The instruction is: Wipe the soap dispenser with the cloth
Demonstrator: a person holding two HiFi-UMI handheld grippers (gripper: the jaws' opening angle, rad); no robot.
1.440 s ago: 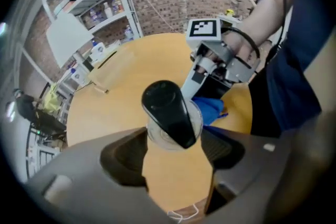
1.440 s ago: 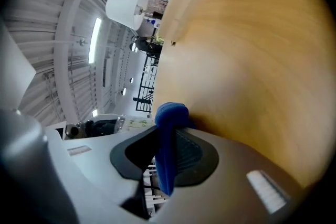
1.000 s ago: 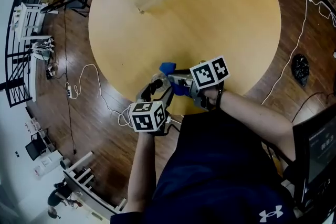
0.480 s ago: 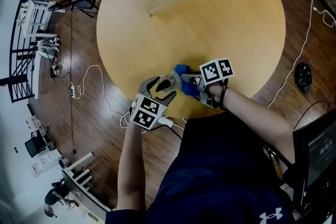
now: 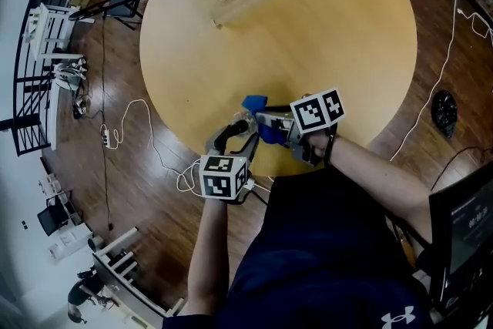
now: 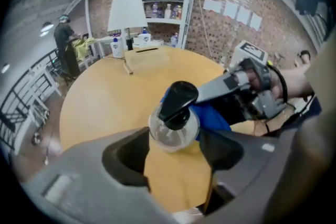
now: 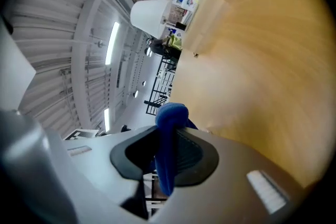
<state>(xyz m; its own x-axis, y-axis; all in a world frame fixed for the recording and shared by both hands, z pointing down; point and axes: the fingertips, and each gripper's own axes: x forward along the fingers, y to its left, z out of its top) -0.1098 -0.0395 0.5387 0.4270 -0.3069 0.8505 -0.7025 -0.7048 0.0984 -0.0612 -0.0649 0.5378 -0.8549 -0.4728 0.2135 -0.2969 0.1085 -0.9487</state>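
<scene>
Clear plastic soap dispenser with black pump (image 6: pixel 172 126): sitting between the left gripper's (image 6: pixel 173 145) jaws, which have just been closing onto it. Blue cloth (image 7: pixel 169 123): hanging pinched in the right gripper (image 7: pixel 165 157), just beside the dispenser.

Of the soap dispenser (image 6: pixel 173 123), the left gripper view shows only the black pump and clear shoulder. Its lower body is hidden behind the left gripper (image 6: pixel 174 140). The jaws have just been closing with the dispenser between them, but whether they press the glass cannot be told. The right gripper (image 7: pixel 167 139) hides most of the cloth (image 7: pixel 172 115) between its jaws. The bench (image 5: pixel 347 27) is cut off at its far edge by the top of the head view.
</scene>
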